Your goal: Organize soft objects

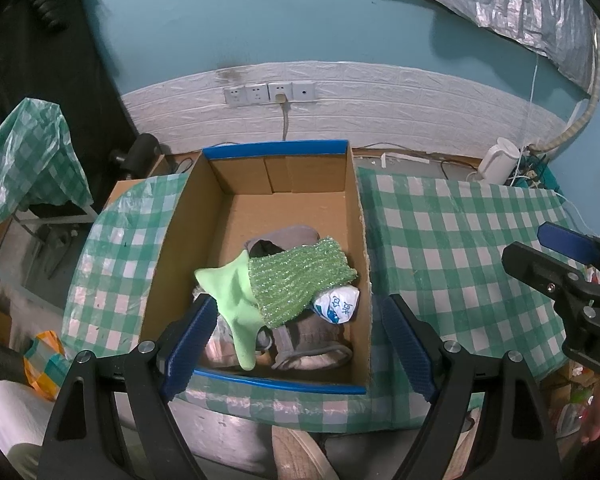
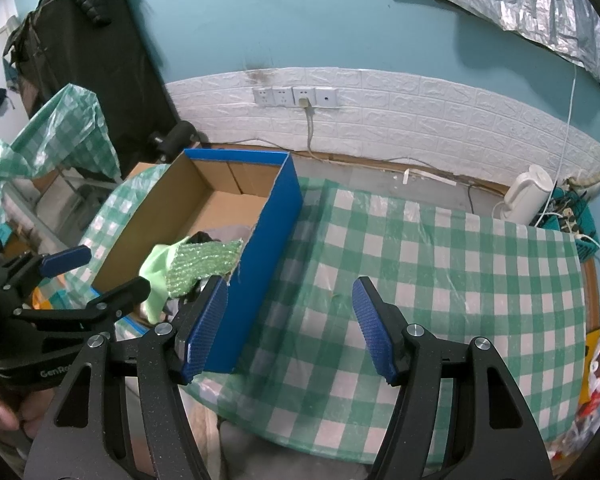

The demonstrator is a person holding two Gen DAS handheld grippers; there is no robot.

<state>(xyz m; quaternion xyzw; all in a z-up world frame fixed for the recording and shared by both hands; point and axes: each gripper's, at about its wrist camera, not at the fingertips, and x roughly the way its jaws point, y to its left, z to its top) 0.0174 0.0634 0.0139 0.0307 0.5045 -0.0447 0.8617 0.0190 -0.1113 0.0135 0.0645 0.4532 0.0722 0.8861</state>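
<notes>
Cardboard, blue on its outer faces and rim, makes the open box (image 1: 284, 184) that stands on the green-checked tabletop (image 1: 452, 240). Its near half holds a heap of soft things: a glittery green knit cloth (image 1: 296, 280) on top, a pale green sock (image 1: 236, 308) draped down toward the near wall, grey fabric pieces (image 1: 308, 340) beneath, and a white packet with blue print (image 1: 336, 304) at the right of the heap. The far half of the box floor is bare.

The left gripper (image 1: 298, 346) hangs over the box's near edge with its fingers spread and nothing gripped. The left pad (image 1: 190, 350) is just beside the sock's toe, the right pad (image 1: 406, 350) outside the box's right wall, so the heap lies between and just beyond them.

The right gripper (image 2: 290, 328) is over the tabletop to the right of the box, fingers apart and empty; its left pad (image 2: 204, 326) sits in front of the blue wall, while the soft things lie left of both fingers, inside the box.
</notes>
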